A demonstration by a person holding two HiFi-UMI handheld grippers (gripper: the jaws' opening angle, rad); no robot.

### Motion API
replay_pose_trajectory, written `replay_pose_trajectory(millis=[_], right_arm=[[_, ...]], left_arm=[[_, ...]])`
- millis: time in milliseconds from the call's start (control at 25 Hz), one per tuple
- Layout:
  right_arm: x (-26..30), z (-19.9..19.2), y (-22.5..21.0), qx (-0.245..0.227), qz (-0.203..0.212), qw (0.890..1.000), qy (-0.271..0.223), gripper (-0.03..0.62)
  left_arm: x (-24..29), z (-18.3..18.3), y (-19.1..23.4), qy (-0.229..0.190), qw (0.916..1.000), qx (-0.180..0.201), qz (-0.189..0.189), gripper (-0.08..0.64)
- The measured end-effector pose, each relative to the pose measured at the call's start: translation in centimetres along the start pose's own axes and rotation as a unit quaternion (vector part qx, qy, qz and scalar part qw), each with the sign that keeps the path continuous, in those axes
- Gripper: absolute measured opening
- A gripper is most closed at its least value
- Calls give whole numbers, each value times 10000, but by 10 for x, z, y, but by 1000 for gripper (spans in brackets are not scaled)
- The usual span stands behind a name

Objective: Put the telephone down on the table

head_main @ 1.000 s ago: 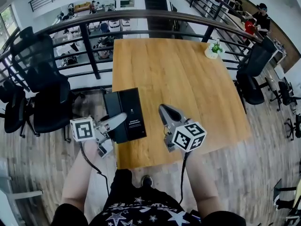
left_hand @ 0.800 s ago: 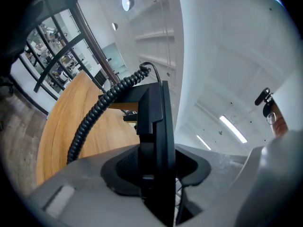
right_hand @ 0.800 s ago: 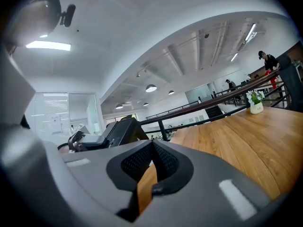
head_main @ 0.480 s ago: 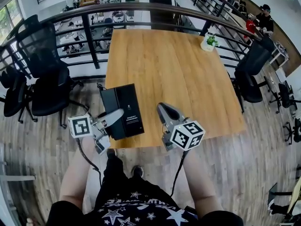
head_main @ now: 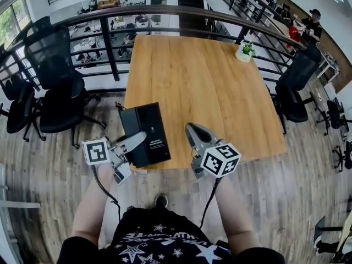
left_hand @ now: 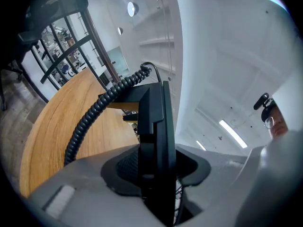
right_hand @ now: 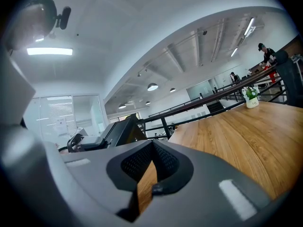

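The black telephone [head_main: 146, 133] hangs over the near left corner of the wooden table [head_main: 203, 76], with my left gripper [head_main: 138, 140] shut on its near edge. In the left gripper view the telephone [left_hand: 158, 136] stands edge-on between the jaws, and its coiled cord [left_hand: 99, 112] loops off to the left above the table [left_hand: 47, 131]. My right gripper [head_main: 192, 130] hovers over the table's near edge to the right of the telephone, jaws together and nothing in them. The right gripper view shows the telephone [right_hand: 120, 131] to the left of my right gripper [right_hand: 151, 167].
A small potted plant [head_main: 245, 51] stands at the table's far right corner. A black railing [head_main: 165, 10] runs behind the table. Black office chairs stand to the left [head_main: 55, 87] and right [head_main: 294, 92]. People [head_main: 308, 21] stand far off at the right.
Both grippers and the telephone now sit nearer the table's near edge than a second ago. The left grip on the telephone is unchanged, and the right gripper remains shut.
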State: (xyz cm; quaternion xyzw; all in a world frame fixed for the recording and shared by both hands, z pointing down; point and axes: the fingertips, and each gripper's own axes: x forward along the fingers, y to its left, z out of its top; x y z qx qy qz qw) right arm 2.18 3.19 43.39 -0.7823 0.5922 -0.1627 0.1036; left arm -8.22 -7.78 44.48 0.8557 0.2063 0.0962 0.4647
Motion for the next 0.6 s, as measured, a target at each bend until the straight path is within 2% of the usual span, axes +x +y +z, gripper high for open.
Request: replay_pose_trajectory(millis=[280, 600], right_arm=[[-5, -5, 13, -13, -181, 9998, -28, -2], [-15, -15, 58, 0, -331, 9994, 19, -2]], left_arm=[[-19, 0, 3, -52, 9998, -151, -81, 181], [-62, -11, -16, 116, 9997, -124, -179, 181]])
